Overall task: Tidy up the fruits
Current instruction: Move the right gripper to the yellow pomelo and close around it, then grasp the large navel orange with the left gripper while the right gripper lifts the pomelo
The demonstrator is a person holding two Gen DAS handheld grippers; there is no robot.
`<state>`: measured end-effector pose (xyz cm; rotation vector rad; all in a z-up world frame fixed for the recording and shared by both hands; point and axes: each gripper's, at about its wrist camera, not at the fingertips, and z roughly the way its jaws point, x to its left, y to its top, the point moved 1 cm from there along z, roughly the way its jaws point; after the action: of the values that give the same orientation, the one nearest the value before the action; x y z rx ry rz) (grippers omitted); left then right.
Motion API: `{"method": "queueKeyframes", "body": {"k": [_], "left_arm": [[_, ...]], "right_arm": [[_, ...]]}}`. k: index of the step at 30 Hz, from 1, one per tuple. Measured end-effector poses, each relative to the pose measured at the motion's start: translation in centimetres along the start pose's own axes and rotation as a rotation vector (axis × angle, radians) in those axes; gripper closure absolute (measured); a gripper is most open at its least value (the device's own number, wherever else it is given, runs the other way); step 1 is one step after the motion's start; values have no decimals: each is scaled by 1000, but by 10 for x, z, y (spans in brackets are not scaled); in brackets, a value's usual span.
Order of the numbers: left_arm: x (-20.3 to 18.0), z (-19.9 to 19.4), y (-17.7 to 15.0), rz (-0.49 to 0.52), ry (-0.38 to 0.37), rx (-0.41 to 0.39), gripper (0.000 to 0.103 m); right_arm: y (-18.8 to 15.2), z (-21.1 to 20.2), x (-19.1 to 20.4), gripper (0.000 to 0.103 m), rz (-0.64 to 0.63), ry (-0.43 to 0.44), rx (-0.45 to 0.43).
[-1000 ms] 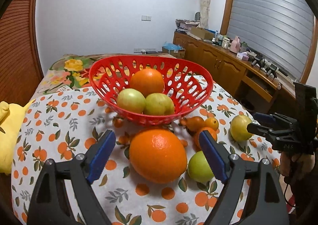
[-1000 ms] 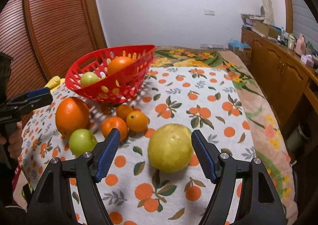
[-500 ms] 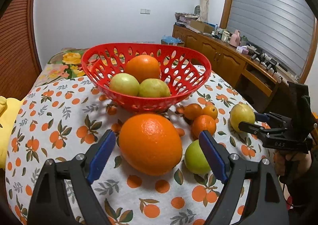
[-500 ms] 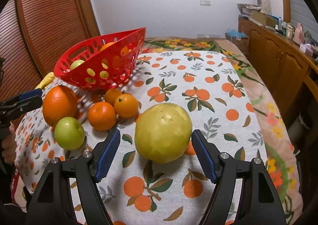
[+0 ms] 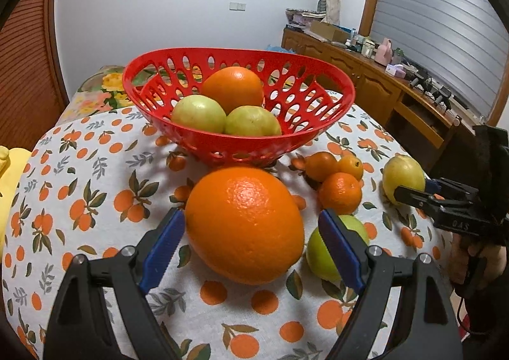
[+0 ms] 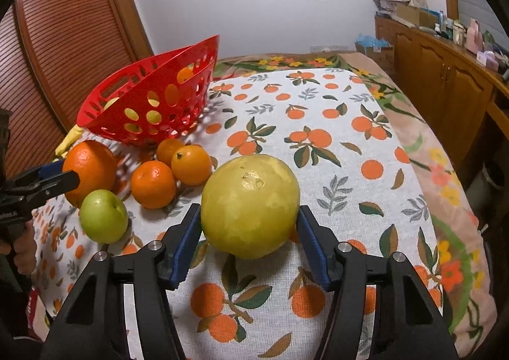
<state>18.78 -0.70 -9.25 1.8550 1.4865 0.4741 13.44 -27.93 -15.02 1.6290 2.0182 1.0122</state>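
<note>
Grippers differ: right gripper (image 6: 249, 229) pinches the yellow fruit (image 6: 250, 205); left gripper (image 5: 251, 240) gapes wide around the big orange (image 5: 244, 224), six o'clock of the red basket (image 5: 318, 124).

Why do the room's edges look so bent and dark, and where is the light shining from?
Left wrist view: the fisheye lens bows the walls and blackens the corners; a bright glare spot on top of the big orange suggests overhead light. Right wrist view: same curving; the red basket casts a hole-patterned shadow on the tablecloth, and the yellow fruit looks sharp, not blurred.
</note>
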Motion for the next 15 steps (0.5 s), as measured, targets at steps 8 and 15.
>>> {"method": "queueKeyframes", "body": {"k": [8,15], "left_arm": [[0,11,4,2,19,19,17],[4,17,4,-12,33,28,17]], "right_arm": [[-1,0,2,42,-11,-10,-2],[-1,0,3,42,-13,-11,-2]]}}
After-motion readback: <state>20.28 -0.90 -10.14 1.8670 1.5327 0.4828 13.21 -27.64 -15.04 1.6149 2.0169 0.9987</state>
